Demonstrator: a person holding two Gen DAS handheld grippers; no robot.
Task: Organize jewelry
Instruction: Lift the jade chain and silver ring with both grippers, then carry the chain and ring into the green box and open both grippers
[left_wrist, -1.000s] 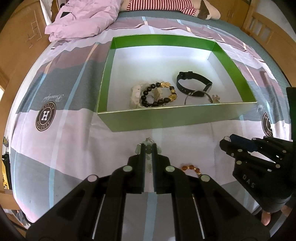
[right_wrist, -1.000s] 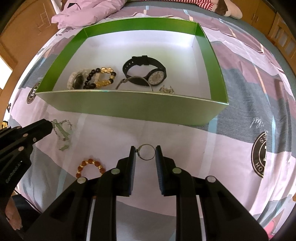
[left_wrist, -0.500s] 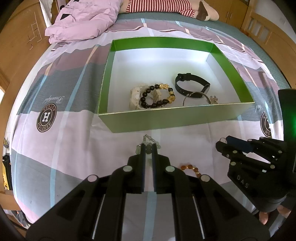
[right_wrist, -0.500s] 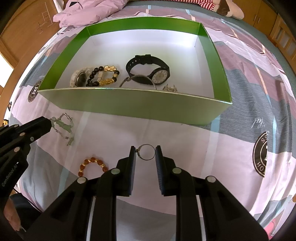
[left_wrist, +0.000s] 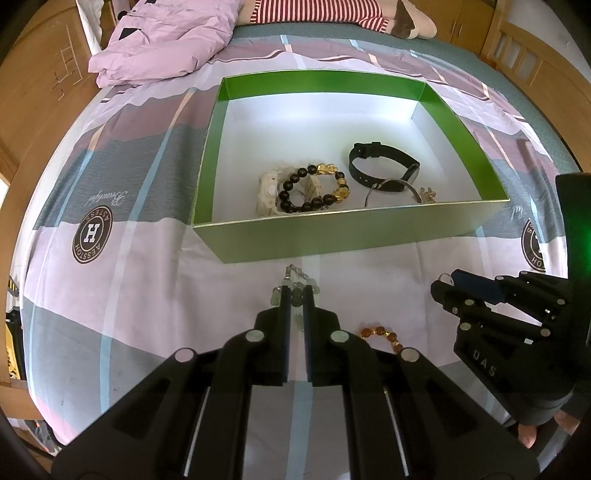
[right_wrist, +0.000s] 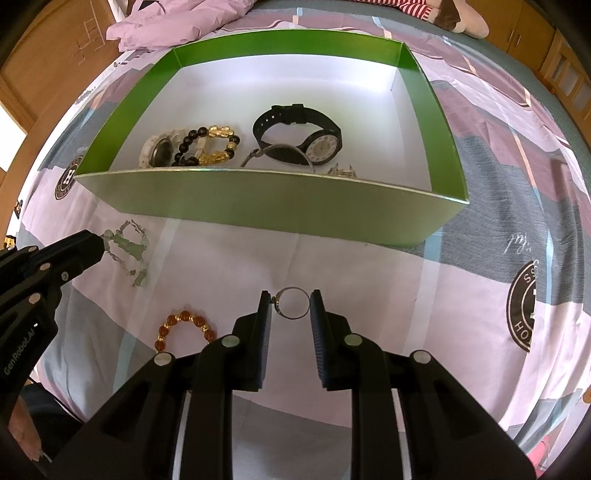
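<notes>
In the left wrist view we have our left claw (left_wrist: 296, 295) closed on the green bracelet (left_wrist: 295, 286), on the bed (left_wrist: 129, 266) just in front of the box (left_wrist: 332, 232), which holds the watch (left_wrist: 384, 166) and bead bracelet (left_wrist: 314, 184). In the right wrist view our right claw (right_wrist: 290, 303) grips the ring (right_wrist: 291, 303) between its pads, with the amber bracelet (right_wrist: 183, 325) lying to the left.

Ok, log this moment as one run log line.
left gripper: shut on green bracelet | right gripper: shut on ring | amber bracelet: on bedsheet | box: holds watches, bracelets
</notes>
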